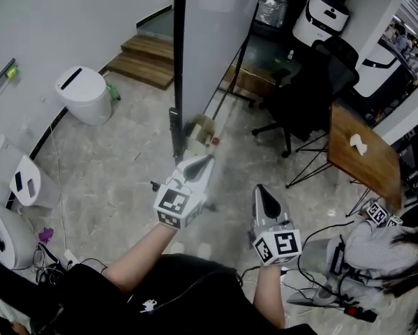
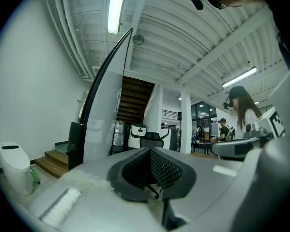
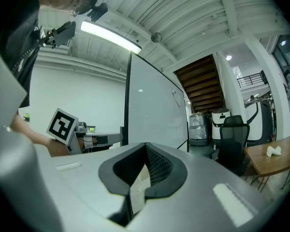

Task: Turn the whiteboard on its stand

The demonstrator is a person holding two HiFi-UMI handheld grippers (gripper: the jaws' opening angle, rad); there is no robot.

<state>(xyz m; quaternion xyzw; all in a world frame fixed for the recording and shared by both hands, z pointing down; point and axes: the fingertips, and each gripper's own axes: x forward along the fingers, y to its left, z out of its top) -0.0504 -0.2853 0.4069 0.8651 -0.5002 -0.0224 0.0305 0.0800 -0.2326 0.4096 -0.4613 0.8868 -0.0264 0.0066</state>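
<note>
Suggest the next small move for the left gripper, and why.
Probably open the left gripper and ease it onto the black edge of the whiteboard: its jaws are together, empty, and stop short of the board.

Our head camera looks from above, steeply down at the floor. The left gripper [image 1: 203,160] and right gripper [image 1: 263,190] sit close below it, and the whiteboard [image 1: 212,54] stands nearly edge-on beyond them.

Our left gripper view rides low on that gripper and faces level along its jaws, with the whiteboard near on its left side. Our right gripper view faces level along its own jaws, with the board ahead and the left gripper at its left side.

All three views share the whiteboard and the chair [image 1: 306,89]. The head and right gripper views also share the table [image 1: 362,152].
</note>
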